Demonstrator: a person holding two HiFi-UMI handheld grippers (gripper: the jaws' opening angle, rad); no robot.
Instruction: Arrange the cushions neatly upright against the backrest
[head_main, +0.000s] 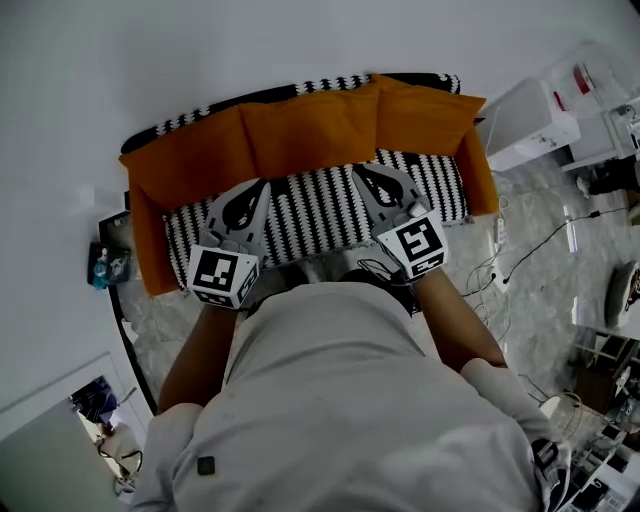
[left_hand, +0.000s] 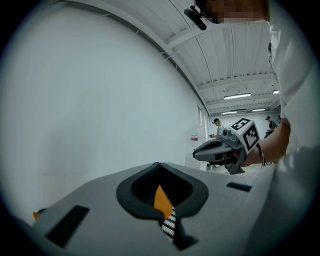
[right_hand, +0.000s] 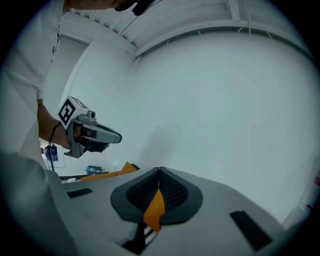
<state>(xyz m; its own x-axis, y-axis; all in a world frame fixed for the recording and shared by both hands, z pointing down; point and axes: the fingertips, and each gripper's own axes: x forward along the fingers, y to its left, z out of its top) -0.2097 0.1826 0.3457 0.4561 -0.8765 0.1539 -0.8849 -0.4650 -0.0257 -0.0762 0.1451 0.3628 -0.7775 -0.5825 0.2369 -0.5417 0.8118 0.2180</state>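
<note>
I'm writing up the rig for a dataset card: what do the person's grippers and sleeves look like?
The left gripper and right gripper are grey, tapering wedges with black textured lining around a teardrop-shaped recess. Each carries a white cube with black square markers at the hand end. The person wears a light short-sleeved shirt.

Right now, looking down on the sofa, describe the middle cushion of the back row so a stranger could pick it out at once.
Find the black-and-white striped sofa against the pale wall. Three orange cushions stand in a row along its backrest. The middle cushion is the one with a neighbour on each side, away from both ends.
</note>
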